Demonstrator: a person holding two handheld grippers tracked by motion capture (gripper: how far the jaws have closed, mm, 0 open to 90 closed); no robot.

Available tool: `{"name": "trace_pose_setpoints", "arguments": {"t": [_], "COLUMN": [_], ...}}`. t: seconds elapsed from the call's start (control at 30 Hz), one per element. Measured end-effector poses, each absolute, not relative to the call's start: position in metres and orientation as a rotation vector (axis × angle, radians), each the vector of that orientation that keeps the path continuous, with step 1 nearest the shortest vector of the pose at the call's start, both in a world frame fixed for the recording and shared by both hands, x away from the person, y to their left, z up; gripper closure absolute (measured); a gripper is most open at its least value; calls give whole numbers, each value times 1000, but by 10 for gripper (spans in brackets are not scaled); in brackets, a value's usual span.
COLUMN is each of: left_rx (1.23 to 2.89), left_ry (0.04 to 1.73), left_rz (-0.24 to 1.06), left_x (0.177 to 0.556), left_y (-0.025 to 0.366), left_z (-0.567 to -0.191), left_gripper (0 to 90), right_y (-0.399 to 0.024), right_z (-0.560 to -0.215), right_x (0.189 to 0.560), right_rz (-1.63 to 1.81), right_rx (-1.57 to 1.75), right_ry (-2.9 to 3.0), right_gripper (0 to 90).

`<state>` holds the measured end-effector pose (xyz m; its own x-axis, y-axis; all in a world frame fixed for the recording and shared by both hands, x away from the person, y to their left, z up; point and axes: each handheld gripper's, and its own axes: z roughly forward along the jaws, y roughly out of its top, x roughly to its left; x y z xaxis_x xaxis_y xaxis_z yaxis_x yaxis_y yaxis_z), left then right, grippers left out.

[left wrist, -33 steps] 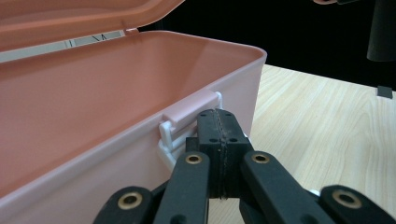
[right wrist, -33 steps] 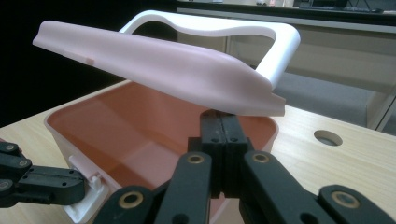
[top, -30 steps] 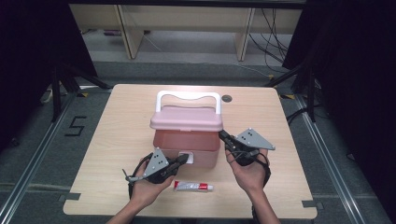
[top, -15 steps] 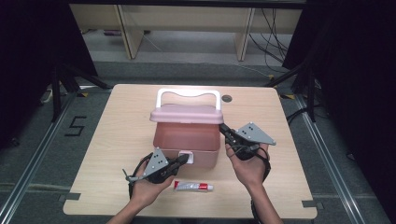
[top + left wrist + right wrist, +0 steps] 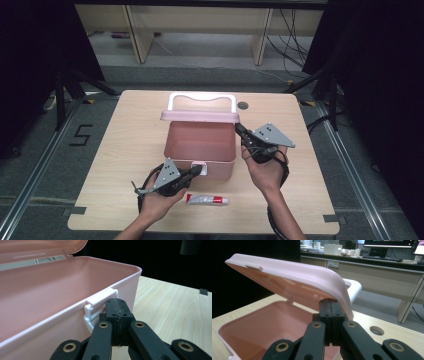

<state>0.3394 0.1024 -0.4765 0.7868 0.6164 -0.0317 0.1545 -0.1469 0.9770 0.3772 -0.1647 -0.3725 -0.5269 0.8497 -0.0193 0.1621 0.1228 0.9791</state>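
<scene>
Pink box (image 5: pixel 200 145) at mid-table in the high view, lid (image 5: pixel 199 116) raised on the far side with a white handle (image 5: pixel 202 100) behind it, cavity bare of contents as far as seen. Left gripper (image 5: pixel 196 171) at the near wall, jaws pressed together with nothing between them, tips against the white latch (image 5: pixel 199 166). Right gripper (image 5: pixel 239 128) at the lid's right end, jaws likewise closed on nothing, tips tucked just under the lid edge. Small tube (image 5: pixel 206 200) with a red end lying on the wooden table (image 5: pixel 115 150) near the front, between the two hands. Left gripper view: closed left gripper (image 5: pixel 116 302) touching the latch (image 5: pixel 100 301) on the box's (image 5: pixel 37 300) rim, smooth pink interior beyond, lid (image 5: pixel 40 247) overhead. Right gripper view: closed right gripper (image 5: pixel 330 302) under the lid's (image 5: pixel 294 271) curved edge, underside of the lid and box (image 5: pixel 262 327) floor both bare, round hole (image 5: pixel 376 330) in the tabletop to the right, desks with white cups far behind.
</scene>
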Motion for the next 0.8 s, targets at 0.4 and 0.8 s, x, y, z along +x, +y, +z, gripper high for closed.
{"name": "trace_pose_setpoints", "arguments": {"t": [0.4,0.8], "left_rx": [1695,1693], "left_ry": [614,614], "left_rz": [447,448], "left_x": [339,339], "left_y": [102,102], "left_z": [-477,-477], "left_gripper": [900,900], "right_y": [-159,-157], "right_z": [-360,-353], "right_x": [392,407], "right_rz": [1453,1465], "right_rx": [963,984], "right_ry": [1769,1733], "right_gripper": [900,900]}}
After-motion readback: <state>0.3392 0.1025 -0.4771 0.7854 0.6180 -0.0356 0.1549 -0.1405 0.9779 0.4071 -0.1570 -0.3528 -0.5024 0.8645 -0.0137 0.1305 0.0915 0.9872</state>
